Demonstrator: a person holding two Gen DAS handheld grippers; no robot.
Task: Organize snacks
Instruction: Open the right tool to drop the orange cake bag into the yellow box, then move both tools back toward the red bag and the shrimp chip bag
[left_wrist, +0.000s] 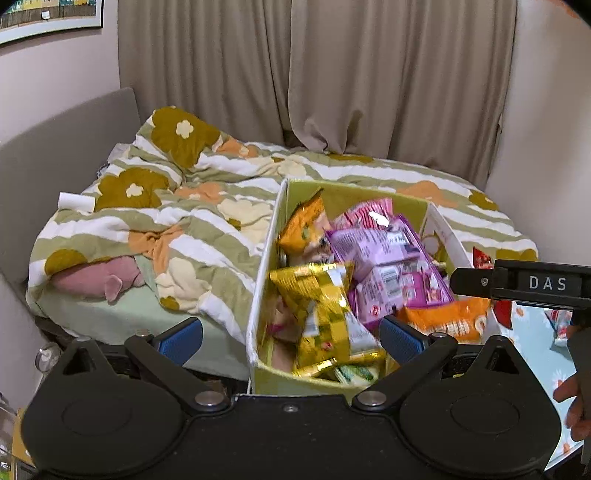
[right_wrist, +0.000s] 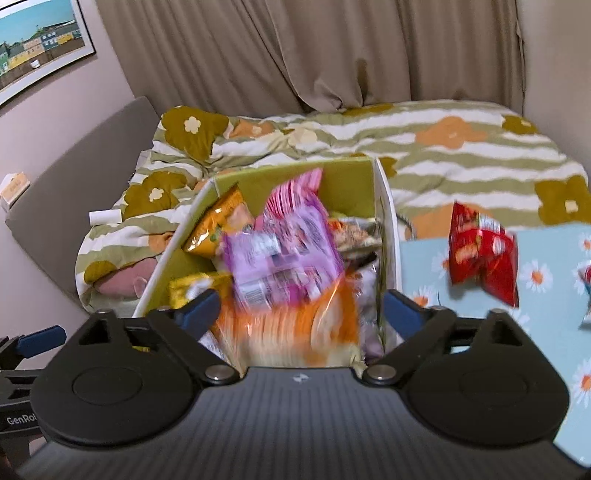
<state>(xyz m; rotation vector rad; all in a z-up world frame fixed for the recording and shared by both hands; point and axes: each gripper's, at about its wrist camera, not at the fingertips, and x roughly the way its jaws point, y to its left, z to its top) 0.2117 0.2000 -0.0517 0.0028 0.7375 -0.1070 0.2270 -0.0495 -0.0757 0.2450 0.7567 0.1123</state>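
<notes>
A green snack box (left_wrist: 264, 258) with white outer walls stands at the bed's edge, heaped with packets. My left gripper (left_wrist: 291, 338) is open over its near end, above a gold packet (left_wrist: 321, 295); the pads do not press it. Purple packets (left_wrist: 384, 254) and an orange packet (left_wrist: 447, 317) lie beside it. In the right wrist view, my right gripper (right_wrist: 301, 308) is open over the same box (right_wrist: 166, 258), with a blurred orange packet (right_wrist: 295, 325) loose between its fingers and a purple packet (right_wrist: 280, 254) behind it. A red packet (right_wrist: 480, 254) lies on the daisy cloth.
The bed's flowered quilt (left_wrist: 184, 206) lies behind and left of the box, with a pink plush (left_wrist: 99, 277) under it. A table with a light blue daisy cloth (right_wrist: 554, 369) is on the right, more packets at its edge. A person's hand (left_wrist: 572, 398) shows at the right. Curtains hang behind.
</notes>
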